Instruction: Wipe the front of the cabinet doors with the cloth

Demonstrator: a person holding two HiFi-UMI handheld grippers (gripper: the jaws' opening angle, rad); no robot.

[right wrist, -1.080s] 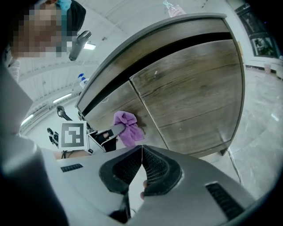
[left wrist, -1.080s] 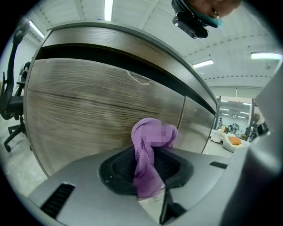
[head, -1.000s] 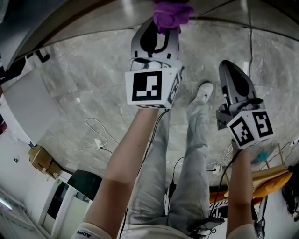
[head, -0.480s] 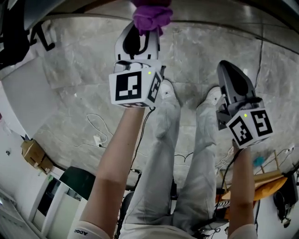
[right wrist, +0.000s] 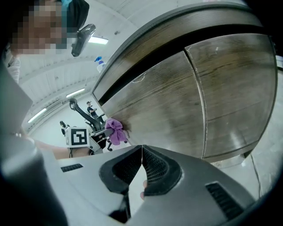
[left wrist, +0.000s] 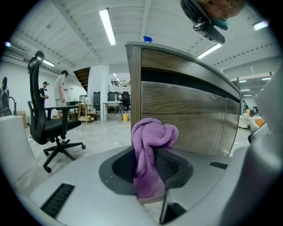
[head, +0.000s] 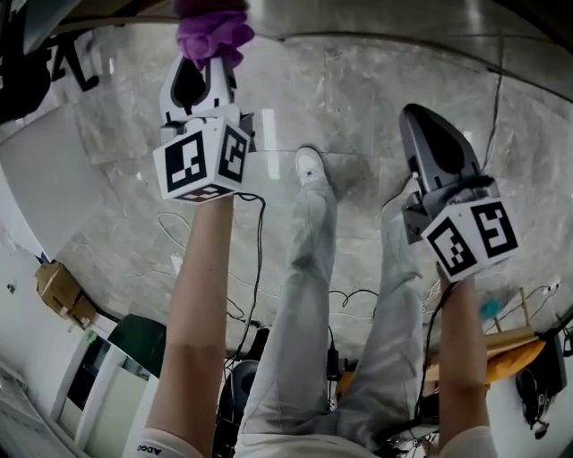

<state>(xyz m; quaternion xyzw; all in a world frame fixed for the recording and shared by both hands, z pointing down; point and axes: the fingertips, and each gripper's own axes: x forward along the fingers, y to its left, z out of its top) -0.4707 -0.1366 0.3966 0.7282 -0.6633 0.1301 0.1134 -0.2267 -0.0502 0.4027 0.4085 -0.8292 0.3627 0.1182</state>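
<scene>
My left gripper is shut on a purple cloth, which bunches out past its jaw tips at the top left of the head view. In the left gripper view the cloth is held right against the wood-grain cabinet, near its left corner. The right gripper view shows the cloth pressed on the cabinet doors, with a vertical seam between two doors further right. My right gripper is shut and empty, hanging apart from the cabinet front.
Below me lies a grey marble floor with loose white cables and my two legs. A black office chair stands left of the cabinet. A blue spray bottle sits on the cabinet top. People stand far off.
My left gripper has carried the cloth leftward along the cabinet front. The right gripper has stayed about where it was.
</scene>
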